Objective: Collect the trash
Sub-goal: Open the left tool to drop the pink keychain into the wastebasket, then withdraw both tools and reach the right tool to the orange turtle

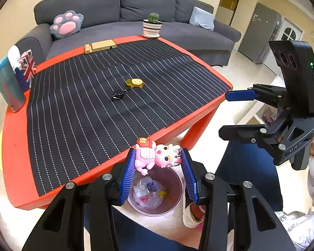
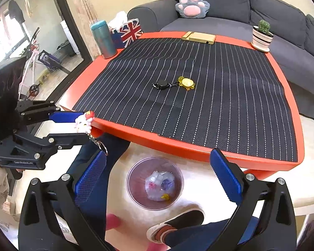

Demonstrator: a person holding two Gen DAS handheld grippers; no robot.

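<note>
Bin (image 1: 173,190): round, translucent, directly below left gripper (image 1: 159,159); held clear crumpled wrappers (image 1: 148,190) | left gripper: ribbed blue pads clamped on glossy pink-and-white figurine keychain (image 1: 157,154) above bin | right gripper (image 2: 157,167): fingers wide apart, nothing between them | yellow turtle keychain (image 2: 186,83): ahead on striped woven mat (image 2: 219,96).

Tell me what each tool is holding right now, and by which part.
The left tool pinches the pink keychain figure across its body, over the bin; its chain dangles free. The right tool is open, holding nothing.

Bright, even light; fisheye-warped edges.
</note>
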